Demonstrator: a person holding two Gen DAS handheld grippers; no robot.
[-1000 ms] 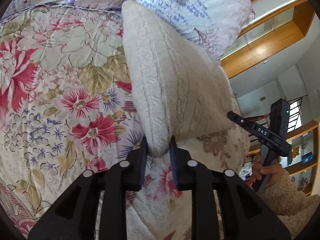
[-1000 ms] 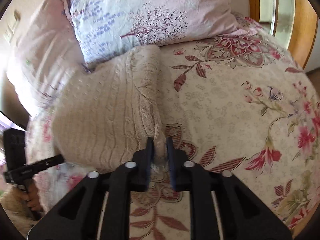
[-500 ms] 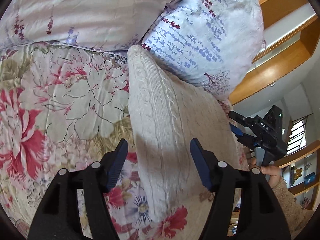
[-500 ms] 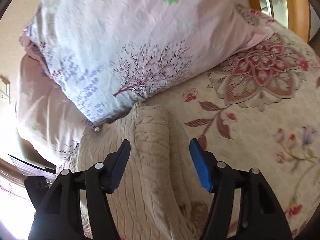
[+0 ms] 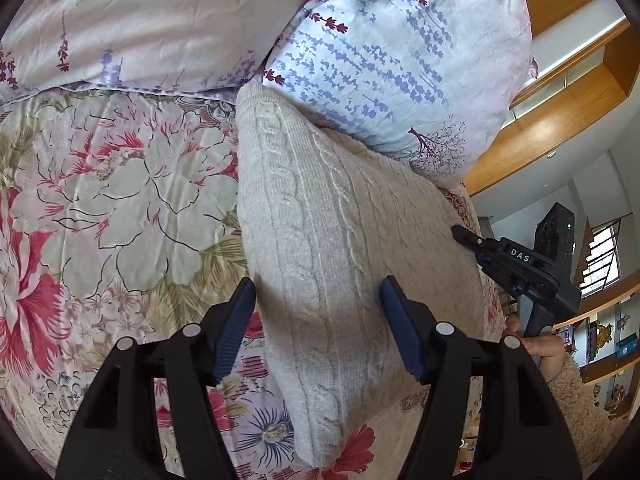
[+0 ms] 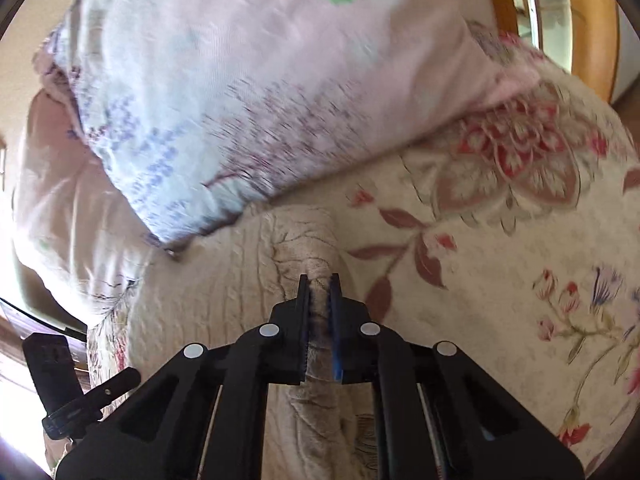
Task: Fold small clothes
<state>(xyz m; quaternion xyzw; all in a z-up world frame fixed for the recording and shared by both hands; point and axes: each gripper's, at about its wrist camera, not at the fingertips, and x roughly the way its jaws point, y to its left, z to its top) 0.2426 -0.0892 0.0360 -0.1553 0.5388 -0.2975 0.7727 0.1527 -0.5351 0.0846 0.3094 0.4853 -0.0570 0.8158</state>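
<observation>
A cream cable-knit sweater [image 5: 328, 248] lies folded on the floral bedspread, its far end against the pillows. My left gripper [image 5: 318, 300] is open, its blue pads either side of the sweater's near fold and above it. My right gripper [image 6: 319, 286] is shut on the sweater's right folded edge [image 6: 308, 248]. The right gripper also shows at the right of the left wrist view [image 5: 516, 268], at the sweater's far side. The left gripper shows at the lower left of the right wrist view [image 6: 76, 396].
Two pale printed pillows [image 5: 400, 56] [image 6: 260, 80] lie at the head of the bed, touching the sweater. The floral bedspread [image 5: 100, 200] [image 6: 500, 260] spreads to both sides. A wooden headboard or frame [image 5: 560, 92] and shelves stand beyond the bed edge.
Both grippers let go of the sweater's near edge and opened. The right gripper has since shut again on the sweater's right folded edge. The left stays open over the fold.
</observation>
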